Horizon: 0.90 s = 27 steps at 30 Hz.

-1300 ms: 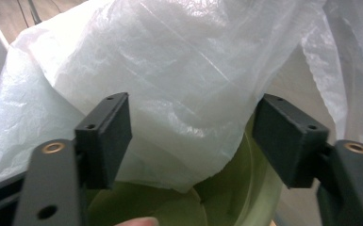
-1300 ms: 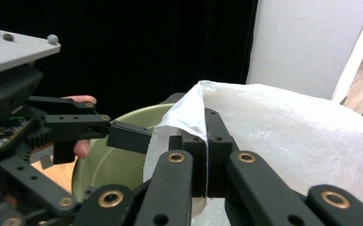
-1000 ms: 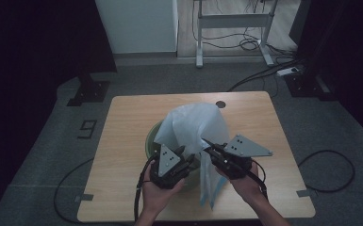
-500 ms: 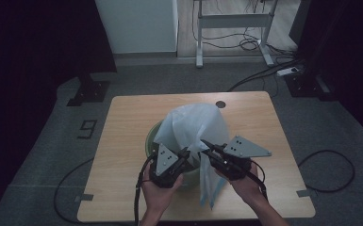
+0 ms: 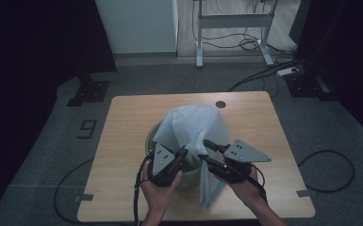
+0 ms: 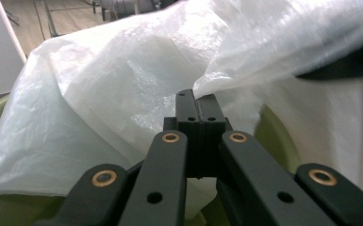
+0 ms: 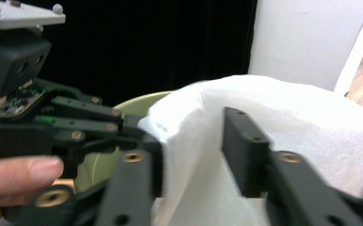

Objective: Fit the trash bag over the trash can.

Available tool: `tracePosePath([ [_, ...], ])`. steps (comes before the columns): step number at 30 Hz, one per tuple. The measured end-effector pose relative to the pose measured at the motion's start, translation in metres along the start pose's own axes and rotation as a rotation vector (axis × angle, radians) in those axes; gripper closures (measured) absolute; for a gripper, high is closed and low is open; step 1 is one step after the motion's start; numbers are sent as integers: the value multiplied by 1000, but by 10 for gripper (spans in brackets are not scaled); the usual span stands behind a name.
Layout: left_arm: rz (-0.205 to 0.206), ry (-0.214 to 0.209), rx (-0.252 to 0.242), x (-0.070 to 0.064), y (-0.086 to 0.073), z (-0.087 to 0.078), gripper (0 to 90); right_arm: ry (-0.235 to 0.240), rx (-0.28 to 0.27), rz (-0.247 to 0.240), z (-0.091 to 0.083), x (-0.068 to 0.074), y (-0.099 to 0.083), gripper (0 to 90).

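White plastic, thin and crinkly: that's the bag (image 5: 194, 126) I'm working with, and it sits in the pale green bin (image 5: 150, 141) near the middle of the wooden table (image 5: 122, 122), billowing up above the rim. From the high view, part of the bag also hangs down over the near side of the bin, towards the table edge.

My left gripper (image 5: 185, 153) is right at the bin's near rim, held from below by the left hand (image 5: 159, 190). In the left gripper view its jaws are pressed flat together, clenched on a fold of the bag (image 6: 122, 84); I can see the plastic bunching up out of the tips, with the green wall of the bin (image 6: 276, 136) behind and below.

My right gripper (image 5: 209, 151) is just beside the left one, its grey three-cornered plate (image 5: 245, 151) tilted towards the right, with the right hand (image 5: 247, 188) under it. In the right gripper view its jaws stand apart, released, with bag material (image 7: 283, 122) in the gap between them and rising beyond. The same view shows the left gripper (image 7: 144, 134) close by at the left, biting the bag's edge, a fingertip (image 7: 21, 172) on its body and the bin's rim (image 7: 141, 101) behind it.
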State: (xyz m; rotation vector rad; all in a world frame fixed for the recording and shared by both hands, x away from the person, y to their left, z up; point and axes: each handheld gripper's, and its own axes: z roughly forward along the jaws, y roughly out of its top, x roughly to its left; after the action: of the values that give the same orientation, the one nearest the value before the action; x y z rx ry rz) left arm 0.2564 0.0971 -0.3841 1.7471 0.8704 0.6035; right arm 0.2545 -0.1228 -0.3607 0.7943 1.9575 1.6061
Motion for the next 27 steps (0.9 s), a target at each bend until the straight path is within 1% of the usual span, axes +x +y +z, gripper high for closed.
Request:
tracePosePath([
  [1, -2, 2, 0, 1, 0, 0, 900, -17, -8, 0, -3, 3, -5, 487],
  [2, -6, 3, 0, 2, 0, 0, 900, -17, -8, 0, -3, 3, -5, 487],
  [3, -12, 2, 0, 3, 0, 0, 900, -27, -9, 4, -5, 5, -8, 452],
  [4, -14, 5, 1, 4, 0, 0, 900, -34, -8, 16, -8, 7, -13, 410],
  [7, -27, 9, -3, 5, 0, 0, 900, -52, -15, 44, -15, 13, -26, 353],
  [10, -30, 8, -1, 6, 0, 0, 900, -65, -5, 49, -21, 22, -43, 305],
  [12, -34, 7, -2, 7, 0, 0, 900, -77, -4, 58, -24, 25, -51, 294],
  [16, -34, 5, -5, 7, 1, 0, 900, -84, -19, 81, -31, 32, -68, 276],
  [18, -35, 5, -6, 7, 2, 0, 900, -90, -9, 93, -32, 35, -77, 268],
  [19, -35, 0, -6, 7, 2, 0, 900, -93, -2, 95, -32, 37, -82, 266],
  [21, -38, -3, -7, 7, 2, 0, 900, -113, 20, 108, -28, 38, -94, 269],
  [22, -37, -3, -8, 7, 2, 0, 900, -125, 25, 123, -27, 37, -98, 270],
  [23, -36, -4, -7, 7, 3, 0, 900, -133, 29, 140, -25, 36, -101, 275],
  [24, -36, -4, -7, 7, 3, 0, 900, -143, 34, 146, -22, 35, -104, 281],
  [27, -37, -7, -3, 7, 2, 1, 900, -164, 42, 151, -17, 33, -108, 297],
])
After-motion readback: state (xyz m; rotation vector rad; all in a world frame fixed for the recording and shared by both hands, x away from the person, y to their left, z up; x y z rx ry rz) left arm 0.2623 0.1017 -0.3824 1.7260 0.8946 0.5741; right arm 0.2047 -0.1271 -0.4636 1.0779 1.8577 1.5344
